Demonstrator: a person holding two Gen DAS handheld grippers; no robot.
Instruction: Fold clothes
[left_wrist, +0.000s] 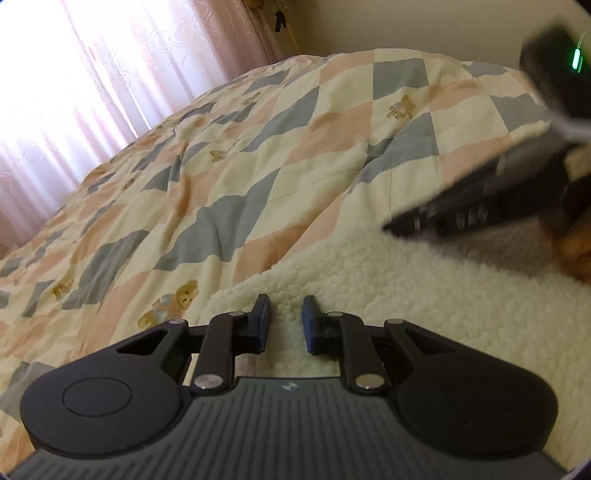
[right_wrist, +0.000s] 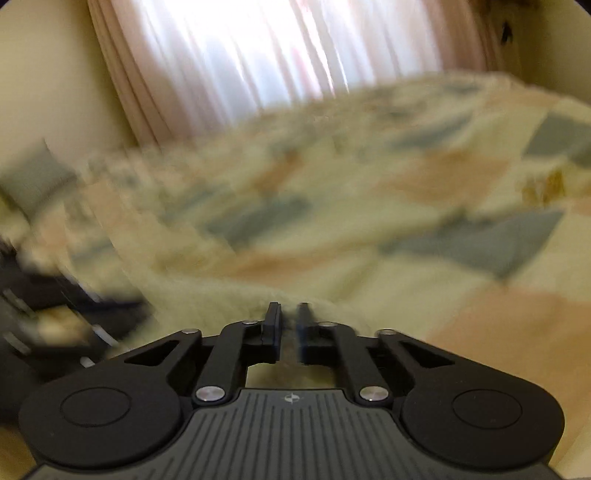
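A cream fleece garment (left_wrist: 369, 280) lies on the bed's checked quilt (left_wrist: 207, 192). My left gripper (left_wrist: 286, 321) hovers low over the fleece's left edge, its jaws a little apart with fleece showing between them. The right gripper's body (left_wrist: 491, 199) crosses the upper right of the left wrist view, blurred, above the fleece. In the right wrist view, which is blurred by motion, my right gripper (right_wrist: 289, 325) has its jaws nearly together with cream fleece (right_wrist: 229, 295) bunched between the tips.
The quilt (right_wrist: 406, 206) has pink, blue and cream squares with teddy bears and covers the whole bed. Pink curtains (left_wrist: 92, 74) hang at a bright window behind the bed. A grey pillow (right_wrist: 33, 177) sits at far left.
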